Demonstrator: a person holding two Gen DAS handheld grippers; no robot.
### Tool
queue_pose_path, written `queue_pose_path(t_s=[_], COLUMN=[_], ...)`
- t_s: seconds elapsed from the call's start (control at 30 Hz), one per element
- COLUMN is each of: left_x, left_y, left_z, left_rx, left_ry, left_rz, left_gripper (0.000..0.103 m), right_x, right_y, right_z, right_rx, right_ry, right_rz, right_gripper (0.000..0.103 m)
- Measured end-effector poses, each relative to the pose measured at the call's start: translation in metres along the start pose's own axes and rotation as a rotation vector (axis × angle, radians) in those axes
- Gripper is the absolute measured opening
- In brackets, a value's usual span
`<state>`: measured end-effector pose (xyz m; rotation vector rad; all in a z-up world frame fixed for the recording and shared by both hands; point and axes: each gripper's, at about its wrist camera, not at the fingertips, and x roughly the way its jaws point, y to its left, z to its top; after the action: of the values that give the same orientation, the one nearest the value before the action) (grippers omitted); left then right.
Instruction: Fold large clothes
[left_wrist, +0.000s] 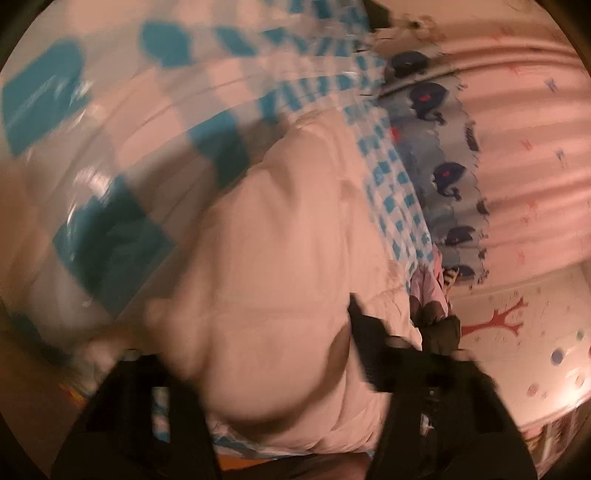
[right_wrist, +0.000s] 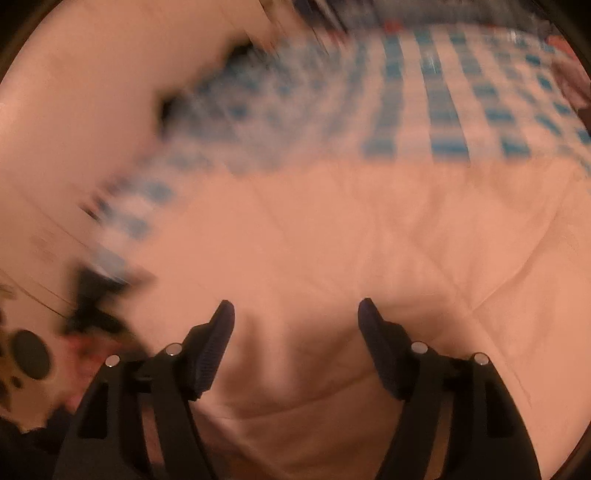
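Note:
The picture is blurred in both views. A large pale pink padded garment (left_wrist: 280, 266) lies on a blue and white checked sheet (left_wrist: 110, 110). In the left wrist view a thick bulge of it fills the gap of my left gripper (left_wrist: 258, 350). The cloth covers the left finger and presses against the right finger (left_wrist: 365, 332), so the jaws look shut on the fold. In the right wrist view the same garment (right_wrist: 369, 229) spreads flat under my right gripper (right_wrist: 295, 314). That gripper is open, with both black pads bare and nothing between them.
A light blue blanket with dark whale prints (left_wrist: 439, 155) lies along the far side of the bed. Behind it hang a pink curtain (left_wrist: 524, 129) and a wall with a red tree sticker (left_wrist: 495, 321). The checked sheet (right_wrist: 461, 110) runs beyond the garment; blurred dark items (right_wrist: 96, 295) sit at left.

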<state>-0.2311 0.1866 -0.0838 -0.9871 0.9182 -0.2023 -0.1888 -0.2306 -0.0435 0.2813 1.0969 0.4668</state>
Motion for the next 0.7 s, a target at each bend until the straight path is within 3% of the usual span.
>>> queue_pose_path(t_s=[0.07,0.17,0.37,0.47,0.53,0.7], left_x=[-0.010,-0.018,-0.007,0.010,0.022,0.050], left_y=[-0.024,-0.076,-0.191,-0.234,-0.255,-0.296], left_z=[0.001,-0.006,-0.034,-0.058,-0.075,-0.124], left_rx=[0.082,0.245,0.575,0.726,0.811,0.989], left_ry=[-0.018,-0.057,-0.060,-0.026,-0.002,0.066], left_rz=[-0.002,0.006,0.007,0.050,0.080,0.129], left_gripper=[0.032,0.029,0.027,0.027,0.027,0.027], right_x=[0.023,0.023,0.021,0.020,0.008,-0.058], right_y=[-0.002,0.002,0.001,0.004,0.005,-0.027], right_z=[-0.006,-0.010,-0.012,-0.014,-0.018,-0.039], right_rx=[-0.028,-0.045,-0.055,-0.071,-0.089,0.009], right_ry=[0.031,0.043,0.033,0.021,-0.008,-0.159], right_rz=[-0.051,-0.095,-0.100,-0.052,-0.032,0.076], right_gripper=[0.068,0.068,0.070,0.083,0.083,0.083])
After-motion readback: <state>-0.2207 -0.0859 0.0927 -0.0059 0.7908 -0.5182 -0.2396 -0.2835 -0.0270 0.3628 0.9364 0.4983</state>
